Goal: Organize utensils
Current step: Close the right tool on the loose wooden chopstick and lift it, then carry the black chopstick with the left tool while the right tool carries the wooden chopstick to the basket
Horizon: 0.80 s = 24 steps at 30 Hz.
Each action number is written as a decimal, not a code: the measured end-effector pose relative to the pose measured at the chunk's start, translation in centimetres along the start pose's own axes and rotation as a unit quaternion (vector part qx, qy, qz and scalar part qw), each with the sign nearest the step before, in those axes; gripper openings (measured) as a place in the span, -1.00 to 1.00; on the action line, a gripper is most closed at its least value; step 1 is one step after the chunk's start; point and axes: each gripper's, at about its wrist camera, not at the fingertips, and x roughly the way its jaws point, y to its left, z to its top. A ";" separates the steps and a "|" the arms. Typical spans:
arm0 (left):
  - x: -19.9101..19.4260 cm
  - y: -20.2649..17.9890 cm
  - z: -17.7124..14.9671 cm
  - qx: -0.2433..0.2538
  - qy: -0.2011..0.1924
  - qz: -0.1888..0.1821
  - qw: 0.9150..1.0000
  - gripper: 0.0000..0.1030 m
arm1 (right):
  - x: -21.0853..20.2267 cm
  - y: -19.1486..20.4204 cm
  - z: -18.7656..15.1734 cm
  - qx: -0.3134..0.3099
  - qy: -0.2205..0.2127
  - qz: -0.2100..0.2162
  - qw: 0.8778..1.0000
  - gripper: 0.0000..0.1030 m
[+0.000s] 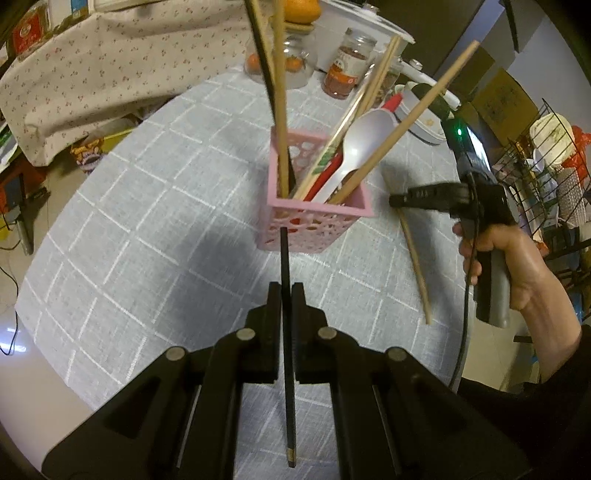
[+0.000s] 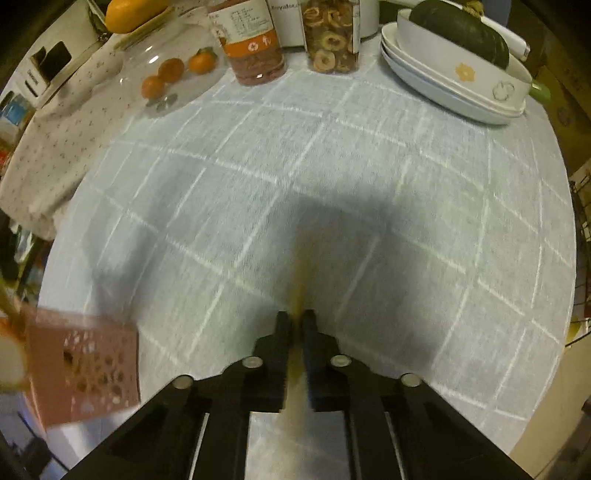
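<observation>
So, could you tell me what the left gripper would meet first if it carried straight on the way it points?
Probably the pink utensil basket: the left gripper, shut on a black chopstick, aims at its near wall, though depth is unclear.

A lived-in home kitchen: grey checked-cloth counter (image 2: 369, 177) crowded with glass food jars (image 2: 330, 35), stacked white ceramic dishes (image 2: 443, 92), small tangerines (image 2: 171, 70).

Checked tablecloth (image 1: 155, 221) bears pink holder (image 1: 314, 225), loose chopstick (image 1: 415, 258), jars (image 2: 255, 48).

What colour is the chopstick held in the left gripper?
Black, with a small silver-coloured tip at its near end: the chopstick shows best in the left wrist view.
</observation>
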 end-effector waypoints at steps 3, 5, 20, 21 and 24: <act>-0.5 -0.2 0.1 -0.001 -0.008 -0.002 1.000 -0.89 | -1.7 -0.4 -1.0 -0.003 -0.007 0.007 1.000 -0.88; -1.0 -0.4 0.1 0.000 -0.017 -0.003 1.000 -0.89 | -3.5 -0.4 -1.7 -0.009 -0.021 0.017 1.000 -0.88; -7.6 -2.7 0.1 0.040 -0.126 -0.009 0.991 -0.89 | -17.4 1.6 -8.4 -0.082 -0.166 0.055 0.981 -0.88; -8.4 -3.0 0.1 0.046 -0.139 -0.011 0.989 -0.89 | -18.2 1.6 -8.9 -0.089 -0.176 0.054 0.979 -0.88; -10.2 -3.6 0.4 0.053 -0.171 -0.014 0.984 -0.89 | -20.0 1.9 -9.6 -0.097 -0.199 0.058 0.973 -0.88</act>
